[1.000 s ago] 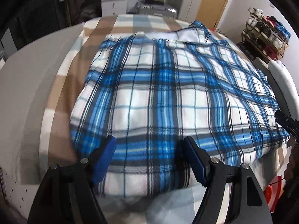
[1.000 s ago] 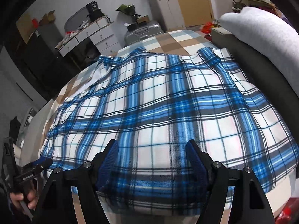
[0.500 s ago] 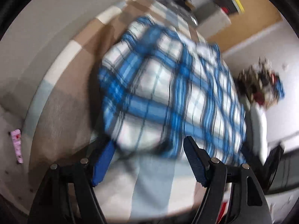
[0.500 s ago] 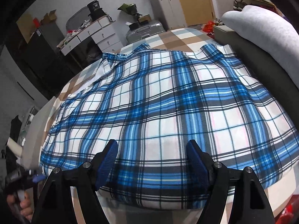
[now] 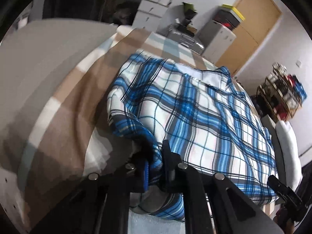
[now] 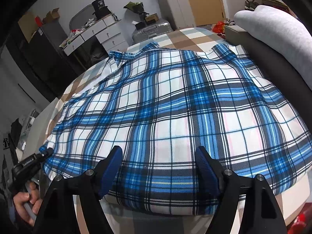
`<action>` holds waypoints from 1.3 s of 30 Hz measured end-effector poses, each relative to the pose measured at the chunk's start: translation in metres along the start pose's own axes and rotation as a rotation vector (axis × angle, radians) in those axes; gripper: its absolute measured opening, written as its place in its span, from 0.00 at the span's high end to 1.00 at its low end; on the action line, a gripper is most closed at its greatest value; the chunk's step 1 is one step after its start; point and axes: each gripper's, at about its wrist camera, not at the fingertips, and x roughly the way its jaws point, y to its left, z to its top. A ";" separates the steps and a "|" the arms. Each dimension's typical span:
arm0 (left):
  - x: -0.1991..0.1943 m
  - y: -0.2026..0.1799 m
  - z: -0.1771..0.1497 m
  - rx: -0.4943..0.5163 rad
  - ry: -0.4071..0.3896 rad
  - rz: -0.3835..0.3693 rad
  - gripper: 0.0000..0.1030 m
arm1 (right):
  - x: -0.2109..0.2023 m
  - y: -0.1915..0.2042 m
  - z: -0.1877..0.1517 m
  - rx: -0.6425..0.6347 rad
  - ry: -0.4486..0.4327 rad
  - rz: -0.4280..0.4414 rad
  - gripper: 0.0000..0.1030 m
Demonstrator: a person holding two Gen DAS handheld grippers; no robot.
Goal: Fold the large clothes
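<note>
A blue-and-white plaid shirt [image 5: 195, 113] [image 6: 175, 107] lies spread on the bed's beige checked cover [image 5: 78, 97]. My left gripper [image 5: 155, 161] is at the shirt's near left corner. Its jaws are closing, with a bunch of the hem fabric pinched between the pads and lifted slightly. The right wrist view shows that gripper [image 6: 45, 152] at the shirt's left corner, held by a hand [image 6: 25, 200]. My right gripper [image 6: 159, 167] stands open over the near hem towards the right, its blue pads wide apart and gripping nothing.
A grey cushion [image 6: 273, 31] lies along the bed's right side. Beyond the bed's far end stand a silver suitcase [image 6: 152, 29], white drawers [image 6: 97, 33] and a white cabinet [image 6: 175, 5]. A shoe rack [image 5: 282, 93] stands by the right wall.
My left gripper swung to the shirt's left corner, rolled, and its jaws came together on the hem fabric. The right gripper stayed open and in place.
</note>
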 end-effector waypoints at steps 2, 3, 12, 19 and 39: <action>-0.005 -0.014 0.008 0.100 -0.028 0.022 0.95 | -0.001 0.001 -0.001 -0.002 -0.003 0.002 0.25; -0.009 -0.021 0.009 0.149 -0.043 0.033 0.95 | -0.001 0.002 -0.001 -0.003 -0.005 0.002 0.25; -0.019 -0.094 0.025 0.428 -0.076 -0.057 0.95 | -0.003 0.000 -0.005 0.012 -0.007 0.008 0.25; -0.019 -0.161 0.009 0.566 -0.033 -0.255 0.96 | -0.010 -0.016 -0.007 0.046 -0.012 -0.010 0.25; -0.044 -0.160 -0.036 0.622 0.190 -0.545 0.45 | -0.024 -0.078 0.018 0.240 0.011 0.299 0.25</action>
